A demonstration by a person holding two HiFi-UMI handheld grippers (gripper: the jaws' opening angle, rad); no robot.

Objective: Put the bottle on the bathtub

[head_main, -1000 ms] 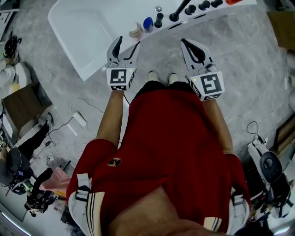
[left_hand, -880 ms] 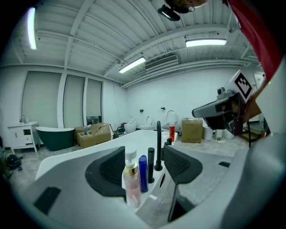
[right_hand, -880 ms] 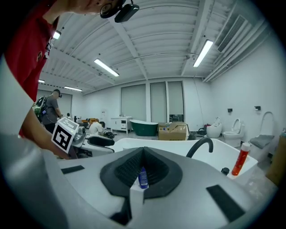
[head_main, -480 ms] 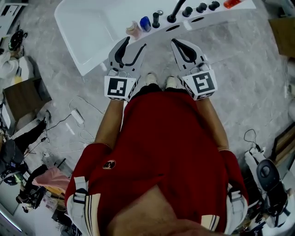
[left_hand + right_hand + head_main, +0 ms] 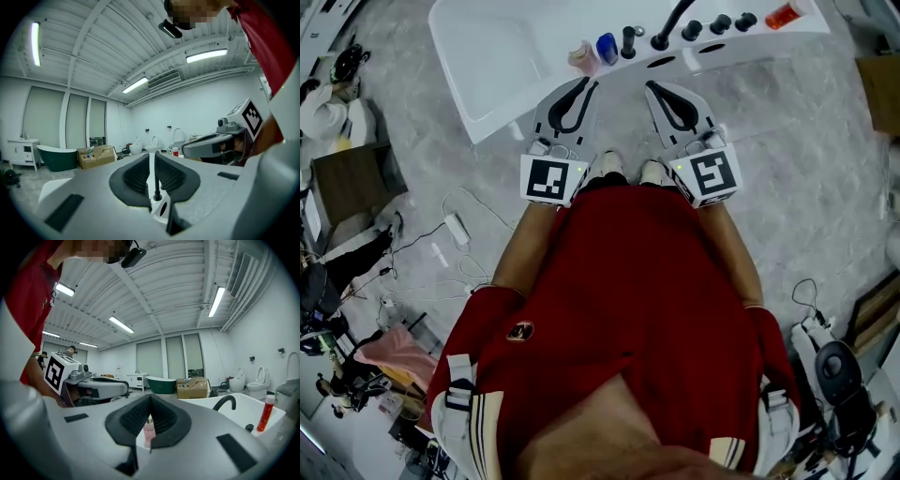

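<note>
The white bathtub lies at the top of the head view. On its rim stand a pink bottle, a blue bottle, a black post and, far right, a red bottle. My left gripper is shut and empty, its tips just short of the rim below the pink bottle. My right gripper is shut and empty beside it. In the right gripper view the pink bottle shows behind the closed jaws. In the left gripper view the black post shows behind them.
A black faucet and three black knobs sit on the rim. A brown box, cables and gear lie on the floor at left. More equipment sits at lower right. The person's shoes stand near the tub.
The left gripper's jaws have closed from open. Both grippers have moved closer together and nearer the tub rim.
</note>
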